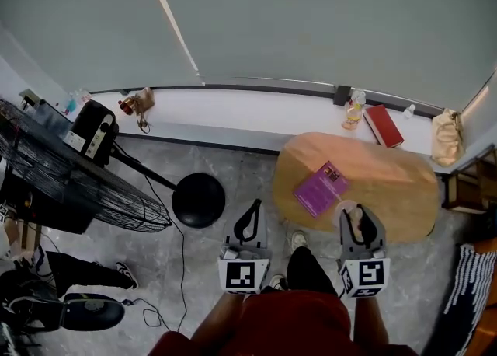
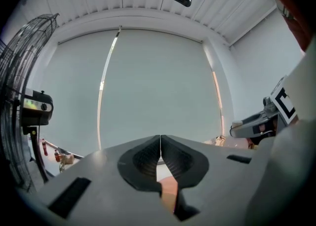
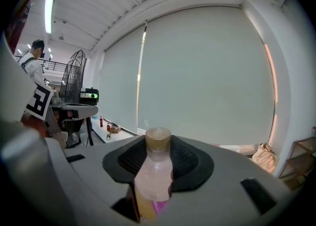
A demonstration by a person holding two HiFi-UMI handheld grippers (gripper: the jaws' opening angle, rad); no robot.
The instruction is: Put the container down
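The right gripper (image 3: 158,146) grips a small clear plastic bottle with a tan cap (image 3: 153,176) upright over the near edge of the round wooden table (image 1: 392,183), apparently to set it down, while the left gripper (image 2: 160,152), closed and empty, hangs clear.
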